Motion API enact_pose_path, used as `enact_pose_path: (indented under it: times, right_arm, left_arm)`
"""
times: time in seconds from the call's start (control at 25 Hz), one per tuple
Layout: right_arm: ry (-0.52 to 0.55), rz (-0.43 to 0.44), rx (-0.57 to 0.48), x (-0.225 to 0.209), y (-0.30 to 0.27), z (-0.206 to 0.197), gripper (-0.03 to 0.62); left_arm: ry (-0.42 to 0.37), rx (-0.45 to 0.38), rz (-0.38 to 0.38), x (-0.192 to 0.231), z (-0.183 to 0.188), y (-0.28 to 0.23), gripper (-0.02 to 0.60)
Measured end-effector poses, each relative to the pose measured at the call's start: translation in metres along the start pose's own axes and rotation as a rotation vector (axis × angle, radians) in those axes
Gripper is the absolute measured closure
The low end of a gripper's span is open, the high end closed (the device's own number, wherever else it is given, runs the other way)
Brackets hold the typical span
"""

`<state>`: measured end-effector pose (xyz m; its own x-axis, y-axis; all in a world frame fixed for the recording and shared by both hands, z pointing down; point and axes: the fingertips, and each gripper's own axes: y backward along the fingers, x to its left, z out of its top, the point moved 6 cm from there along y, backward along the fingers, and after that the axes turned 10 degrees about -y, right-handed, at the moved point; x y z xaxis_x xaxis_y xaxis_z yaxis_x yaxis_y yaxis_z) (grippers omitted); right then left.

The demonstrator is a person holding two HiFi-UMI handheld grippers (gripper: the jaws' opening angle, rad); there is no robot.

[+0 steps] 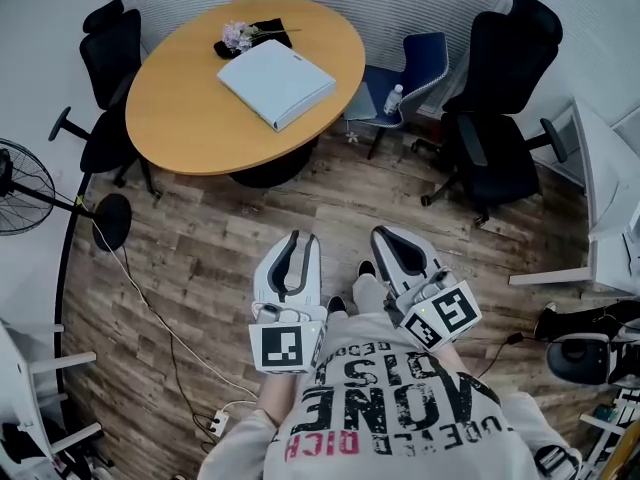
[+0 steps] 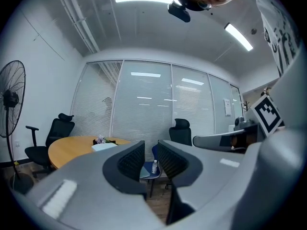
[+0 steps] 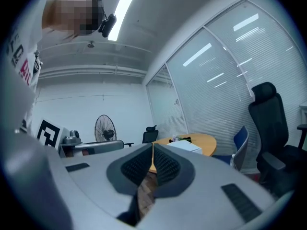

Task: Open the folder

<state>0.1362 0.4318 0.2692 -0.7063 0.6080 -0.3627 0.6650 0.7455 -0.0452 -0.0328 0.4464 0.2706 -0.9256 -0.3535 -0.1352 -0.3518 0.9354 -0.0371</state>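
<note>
Two grippers held level above the floor (image 1: 200, 258), just ahead of the shirt (image 1: 400, 408): left gripper (image 1: 303, 236) parted, nothing between its jaws; right gripper (image 1: 383, 232) closed tip to tip, empty. Farther off, well apart from both, closed white folder (image 1: 276, 81) lying flat on the round table (image 1: 190, 118), just beside flowers (image 1: 238, 35) near the far edge.

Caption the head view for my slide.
Closed pale blue folder on round wooden table; left hand-held gripper and right hand-held gripper empty.
</note>
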Motion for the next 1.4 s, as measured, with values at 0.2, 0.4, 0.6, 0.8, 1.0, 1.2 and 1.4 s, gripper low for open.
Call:
enact_pose_path:
  times: [0.2,0.4,0.6,0.8,1.0,1.2,1.4]
  right_arm:
    - [-0.018,0.007,0.013,-0.015,-0.01,-0.001,0.58]
    - [-0.022,0.046,0.026,-0.037,-0.036,0.004,0.58]
    - [0.002,0.091,0.057,-0.066,-0.07,0.019,0.58]
    - [0.024,0.152,0.089,-0.104,-0.107,0.04,0.58]
    - [0.034,0.207,0.123,-0.13,-0.131,0.052,0.58]
    - [0.045,0.237,0.142,-0.161,-0.147,0.064,0.58]
    - [0.049,0.243,0.147,-0.185,-0.153,0.071,0.58]
  left_arm:
    - [0.004,0.014,0.0,-0.001,-0.004,-0.015,0.488]
    - [0.013,0.033,0.038,0.005,-0.009,-0.037,0.488]
    - [0.012,0.057,0.062,0.01,-0.011,-0.071,0.488]
    - [0.06,0.031,0.132,0.016,-0.004,-0.117,0.499]
    - [0.071,0.0,0.182,0.018,0.006,-0.15,0.5]
    - [0.108,-0.01,0.229,0.016,0.009,-0.18,0.5]
    - [0.118,-0.008,0.267,0.012,0.007,-0.196,0.5]
